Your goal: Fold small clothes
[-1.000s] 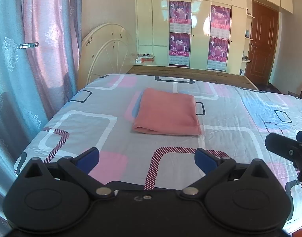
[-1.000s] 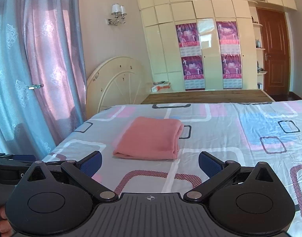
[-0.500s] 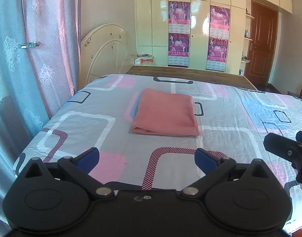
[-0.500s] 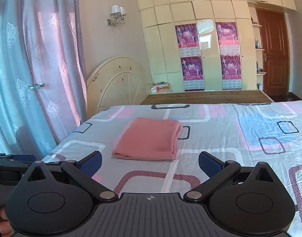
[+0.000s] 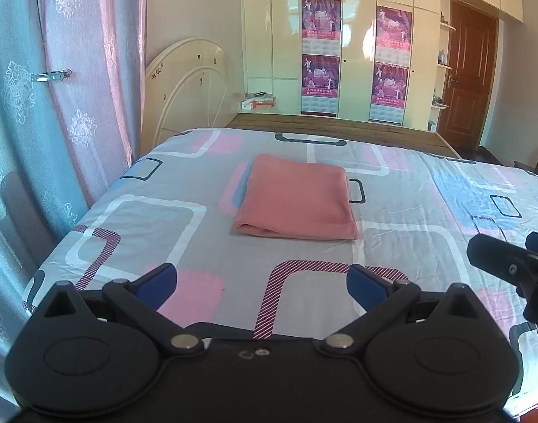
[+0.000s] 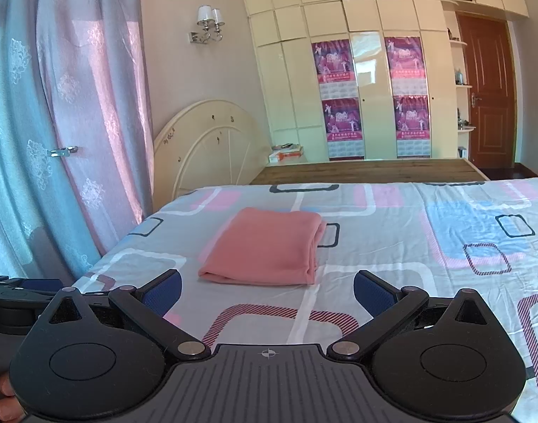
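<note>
One fingertip [image 6: 2, 400] shows only beside the right gripper [image 6: 267, 290]

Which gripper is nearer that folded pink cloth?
Left, slightly. The left gripper faces the pink cloth head-on; the right gripper sits off to its right. Both are open, touching nothing.

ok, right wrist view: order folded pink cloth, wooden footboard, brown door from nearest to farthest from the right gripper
From the right gripper:
1. Folded pink cloth, on the bedsheet just ahead, slightly left of centre.
2. Wooden footboard, across the bed's far end.
3. Brown door, back wall, far right.
</note>
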The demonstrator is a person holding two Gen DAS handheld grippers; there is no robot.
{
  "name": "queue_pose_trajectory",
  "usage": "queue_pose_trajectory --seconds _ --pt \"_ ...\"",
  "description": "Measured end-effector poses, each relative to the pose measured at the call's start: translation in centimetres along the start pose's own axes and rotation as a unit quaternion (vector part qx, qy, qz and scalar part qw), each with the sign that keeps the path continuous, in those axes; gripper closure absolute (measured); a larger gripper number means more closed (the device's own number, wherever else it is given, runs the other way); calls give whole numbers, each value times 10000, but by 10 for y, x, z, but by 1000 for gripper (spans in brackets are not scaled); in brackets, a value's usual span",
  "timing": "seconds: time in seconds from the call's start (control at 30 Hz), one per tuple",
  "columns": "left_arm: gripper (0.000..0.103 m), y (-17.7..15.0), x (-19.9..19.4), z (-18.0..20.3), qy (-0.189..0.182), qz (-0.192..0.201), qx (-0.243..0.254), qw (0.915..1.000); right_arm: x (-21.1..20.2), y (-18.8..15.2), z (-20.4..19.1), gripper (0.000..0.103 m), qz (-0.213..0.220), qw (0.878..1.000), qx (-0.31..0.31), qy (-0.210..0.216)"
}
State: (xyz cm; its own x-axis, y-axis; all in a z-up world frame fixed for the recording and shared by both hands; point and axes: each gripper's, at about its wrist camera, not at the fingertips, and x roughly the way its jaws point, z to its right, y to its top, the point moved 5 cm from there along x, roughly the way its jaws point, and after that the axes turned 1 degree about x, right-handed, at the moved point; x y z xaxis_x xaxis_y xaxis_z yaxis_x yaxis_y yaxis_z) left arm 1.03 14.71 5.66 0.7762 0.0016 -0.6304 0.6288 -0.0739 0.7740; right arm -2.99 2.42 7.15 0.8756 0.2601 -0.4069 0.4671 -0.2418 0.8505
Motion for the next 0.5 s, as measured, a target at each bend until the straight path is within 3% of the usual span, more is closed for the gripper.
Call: queue_pose_trajectory --seconds 0.5 --pt "1 2 6 1 7 -33 26 10000 7 2 8 0 -51 9999 86 27"
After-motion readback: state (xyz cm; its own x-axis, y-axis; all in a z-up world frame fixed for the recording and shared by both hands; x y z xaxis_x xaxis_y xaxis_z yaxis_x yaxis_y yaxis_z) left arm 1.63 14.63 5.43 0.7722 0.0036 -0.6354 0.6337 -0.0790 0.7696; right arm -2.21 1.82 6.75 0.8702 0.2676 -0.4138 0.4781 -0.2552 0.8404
